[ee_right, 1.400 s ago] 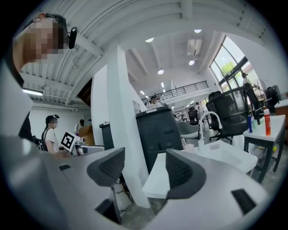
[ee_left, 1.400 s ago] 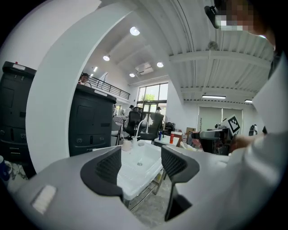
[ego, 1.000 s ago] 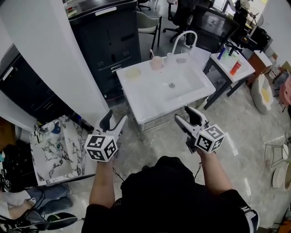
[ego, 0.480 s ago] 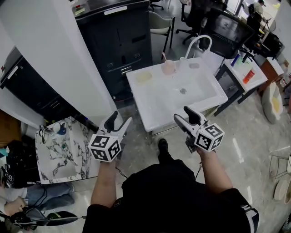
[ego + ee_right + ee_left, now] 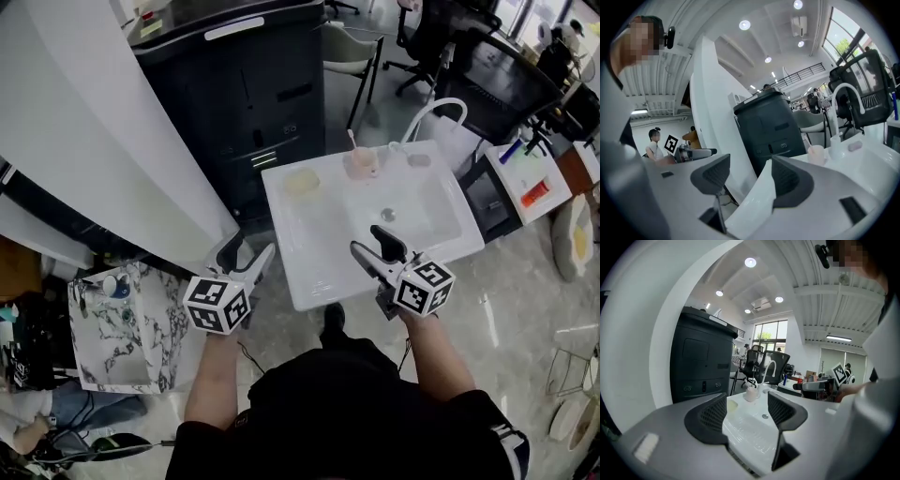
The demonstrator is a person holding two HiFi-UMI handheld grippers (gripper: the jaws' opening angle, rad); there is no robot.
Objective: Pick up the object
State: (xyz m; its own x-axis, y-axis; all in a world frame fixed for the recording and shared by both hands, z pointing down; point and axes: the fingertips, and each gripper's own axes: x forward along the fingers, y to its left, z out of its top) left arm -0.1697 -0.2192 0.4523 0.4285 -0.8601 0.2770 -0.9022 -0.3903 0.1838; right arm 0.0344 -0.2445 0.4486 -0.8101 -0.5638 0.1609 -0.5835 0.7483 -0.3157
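A white sink unit [image 5: 323,253] stands just ahead of me, with a curved white faucet [image 5: 439,111] at its back. A pink cup [image 5: 361,162] holding a thin stick sits on the back rim, and a pale yellow pad [image 5: 302,182] lies left of it. A small oval bar [image 5: 419,160] lies right of the cup. My left gripper [image 5: 246,253] is open beside the sink's front left corner. My right gripper [image 5: 372,241] is open over the front rim. The left gripper view frames the cup [image 5: 751,393] between open jaws. The right gripper view shows the cup [image 5: 816,152] farther right.
A black cabinet [image 5: 244,84] stands behind the sink, and a curved white wall [image 5: 103,141] is on the left. A marble-patterned basin [image 5: 122,323] sits low on the left. A side table with bottles [image 5: 530,178] and office chairs [image 5: 497,75] stand to the right.
I have stepped closer to the sink, which now sits nearer and more central. Both grippers have reached its front edge and stay open with nothing in them.
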